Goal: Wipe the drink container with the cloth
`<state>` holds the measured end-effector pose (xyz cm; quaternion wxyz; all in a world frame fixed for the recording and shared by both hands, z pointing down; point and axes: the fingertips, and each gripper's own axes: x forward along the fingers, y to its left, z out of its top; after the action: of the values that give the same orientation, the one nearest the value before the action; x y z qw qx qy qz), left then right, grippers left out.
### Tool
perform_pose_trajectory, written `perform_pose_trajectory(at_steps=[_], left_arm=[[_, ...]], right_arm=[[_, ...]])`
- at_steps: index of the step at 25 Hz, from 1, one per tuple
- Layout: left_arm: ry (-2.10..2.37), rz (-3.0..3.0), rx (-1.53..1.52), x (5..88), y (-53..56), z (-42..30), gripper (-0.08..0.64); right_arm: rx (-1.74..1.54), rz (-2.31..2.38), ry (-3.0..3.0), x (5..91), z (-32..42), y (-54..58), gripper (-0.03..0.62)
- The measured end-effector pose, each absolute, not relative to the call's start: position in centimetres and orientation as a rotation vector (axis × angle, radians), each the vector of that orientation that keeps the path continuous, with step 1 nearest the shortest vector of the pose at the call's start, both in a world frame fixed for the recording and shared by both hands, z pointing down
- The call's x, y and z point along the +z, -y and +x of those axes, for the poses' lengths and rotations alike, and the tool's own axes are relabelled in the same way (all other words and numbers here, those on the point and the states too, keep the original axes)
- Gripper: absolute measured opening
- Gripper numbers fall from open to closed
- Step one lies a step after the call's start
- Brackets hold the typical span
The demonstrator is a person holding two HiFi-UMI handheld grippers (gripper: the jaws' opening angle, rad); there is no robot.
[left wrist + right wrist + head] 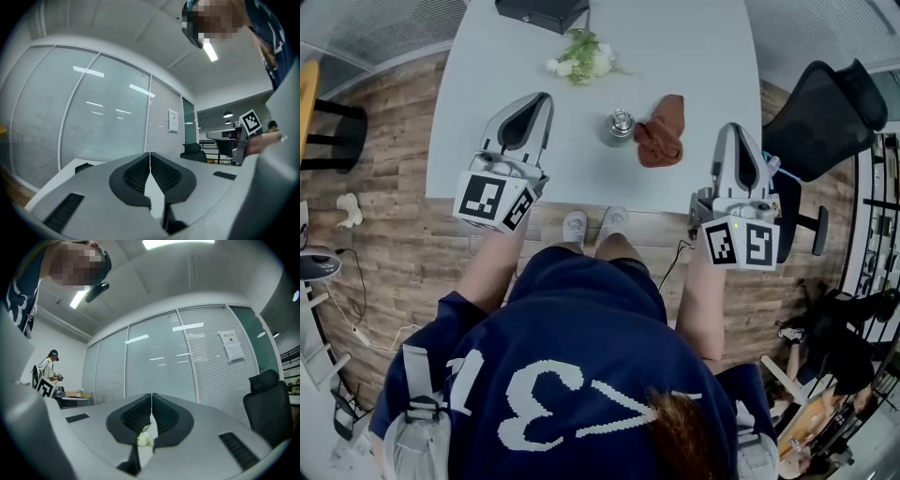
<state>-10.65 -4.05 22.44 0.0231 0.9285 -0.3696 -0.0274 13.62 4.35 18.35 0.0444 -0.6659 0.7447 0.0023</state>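
Between the two grippers: the drink container (621, 125), a small upright vessel with a shiny top, stands on the pale desk (694, 47) near its front edge.
Beside the container: the rust-brown cloth (661, 131) lies bunched just to its right; whether the two touch is hard to tell from above.
Cloth, long axis: runs roughly away from the person, the far end a little further right.
State, left gripper (542, 101): jaws shut together with nothing between them; tips over the desk, left of the container.
State, right gripper (733, 131): jaws likewise shut and empty; tips over the desk's right part, right of the cloth.
Deciding relation: the cloth lies inward, to the left of the right gripper's tips, and is nearer to that gripper; the container is nearer to the left gripper.
Judged requirement: the right gripper must open and swing inward across the cloth's long axis, while the left can steady the container.
Far side of desk: a flower sprig (581, 58) and a black box (542, 11), well apart from both.
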Motion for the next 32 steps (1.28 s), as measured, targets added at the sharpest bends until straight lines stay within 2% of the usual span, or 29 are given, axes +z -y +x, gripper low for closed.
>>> perform_pose_trajectory(at_steps=[6, 17, 28, 29, 30, 32], left_arm=[[0.961, 2.871, -0.078, 24.1, 4.6, -6.1, 0.020], [0.988, 2.810, -0.118, 25.8, 7.4, -1.1, 0.020], [0.626, 2.770, 0.124, 33.6, 7.0, 2.4, 0.025], [0.576, 2.762, 0.150, 34.4, 7.0, 2.9, 0.061], [0.522, 2.752, 0.173, 35.1, 6.9, 3.3, 0.130], [0.414, 2.741, 0.228, 36.2, 6.3, 4.1, 0.174]], right_arm=[[-0.052, -1.974, -2.353, 19.5, 16.2, -0.7, 0.028], [-0.084, -1.750, -2.519, 19.7, 20.5, 7.2, 0.028], [-0.230, -1.733, -2.574, 24.1, 20.5, 9.8, 0.028], [-0.242, -1.745, -2.572, 24.6, 20.5, 9.9, 0.028], [-0.255, -1.760, -2.570, 25.0, 20.5, 9.9, 0.026], [-0.285, -1.795, -2.569, 25.8, 20.4, 9.6, 0.028]])
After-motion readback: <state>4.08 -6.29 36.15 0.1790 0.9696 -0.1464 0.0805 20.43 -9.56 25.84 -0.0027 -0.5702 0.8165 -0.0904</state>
